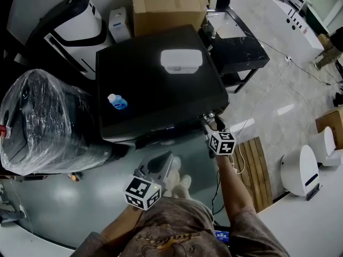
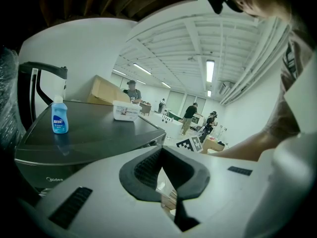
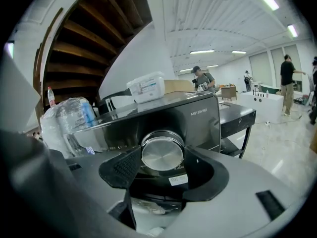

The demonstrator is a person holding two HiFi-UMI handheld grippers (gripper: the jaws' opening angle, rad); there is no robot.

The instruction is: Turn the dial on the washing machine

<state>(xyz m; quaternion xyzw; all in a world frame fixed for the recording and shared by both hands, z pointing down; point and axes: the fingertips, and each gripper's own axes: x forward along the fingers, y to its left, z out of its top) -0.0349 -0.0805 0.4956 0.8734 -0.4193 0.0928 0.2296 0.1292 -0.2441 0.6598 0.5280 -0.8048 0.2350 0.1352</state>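
Note:
The black washing machine (image 1: 161,90) stands in front of me, seen from above in the head view. Its round silver dial (image 3: 162,152) sits on the front panel (image 3: 198,118). My right gripper (image 3: 162,155) is shut on the dial, one pad against each side of it. In the head view that gripper (image 1: 210,124) is at the machine's front right corner. My left gripper (image 1: 159,167) hangs lower, in front of the machine, away from it. Its jaws (image 2: 161,150) meet at the tips with nothing between them.
A blue bottle (image 1: 117,101) and a white lidded box (image 1: 181,60) rest on the machine's top. A plastic-wrapped appliance (image 1: 43,122) stands to the left, a cardboard box (image 1: 167,4) behind, a black table (image 1: 236,36) to the right. A wooden pallet (image 1: 256,165) lies on the floor.

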